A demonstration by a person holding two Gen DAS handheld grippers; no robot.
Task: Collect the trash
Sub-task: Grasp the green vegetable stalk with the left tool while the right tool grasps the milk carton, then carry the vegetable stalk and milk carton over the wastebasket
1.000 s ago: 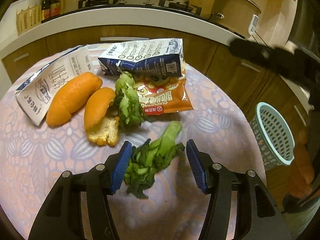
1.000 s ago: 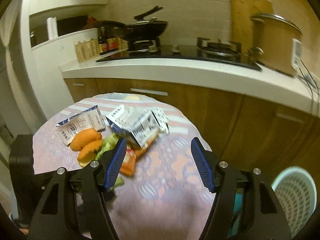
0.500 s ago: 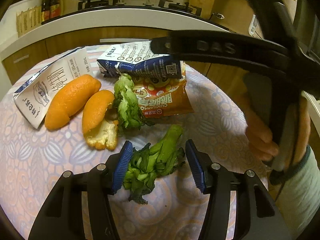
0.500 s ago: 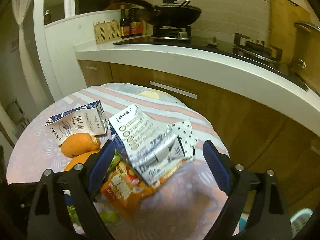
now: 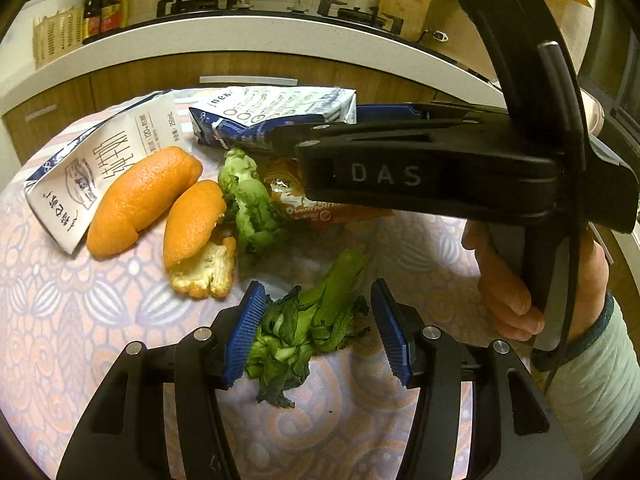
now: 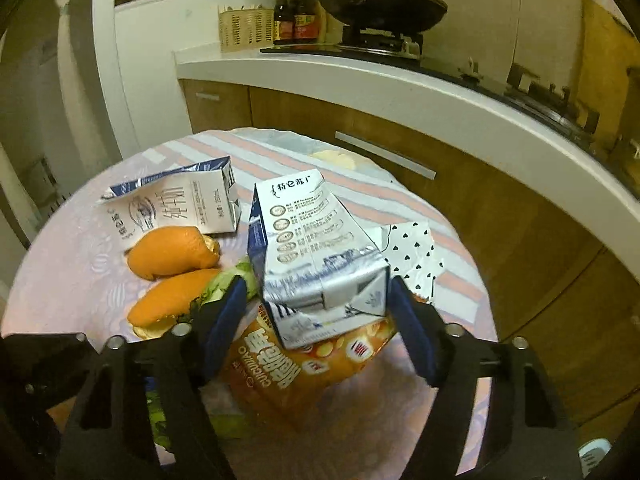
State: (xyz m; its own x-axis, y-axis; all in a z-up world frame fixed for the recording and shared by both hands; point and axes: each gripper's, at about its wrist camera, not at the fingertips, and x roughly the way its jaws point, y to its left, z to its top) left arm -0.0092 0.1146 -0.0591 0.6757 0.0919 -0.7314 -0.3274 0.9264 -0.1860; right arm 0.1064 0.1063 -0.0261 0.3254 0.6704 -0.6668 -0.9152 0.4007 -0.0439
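two grippers work over a round table (image 5: pixel 60 320) under a patterned cloth. the left gripper (image 5: pixel 318 334) has its jaws spread wide, and a wilted green vegetable scrap (image 5: pixel 308 320) lies on the cloth between them; its leaves are just beside the left pad, with a gap to the right pad. the right gripper (image 6: pixel 316 328) also stands released, its blue pads flanking the near end of a crushed milk carton (image 6: pixel 316 256); the right pad looks to be at the carton's corner, the left pad a little apart from it. that carton rests on an orange snack bag (image 6: pixel 292 364). to the left lie two orange peels (image 6: pixel 172 256), a second vegetable scrap (image 5: pixel 248 200) and a flattened second carton (image 6: pixel 176 208). a heart-printed wrapper (image 6: pixel 412 256) lies just right of the crushed carton.
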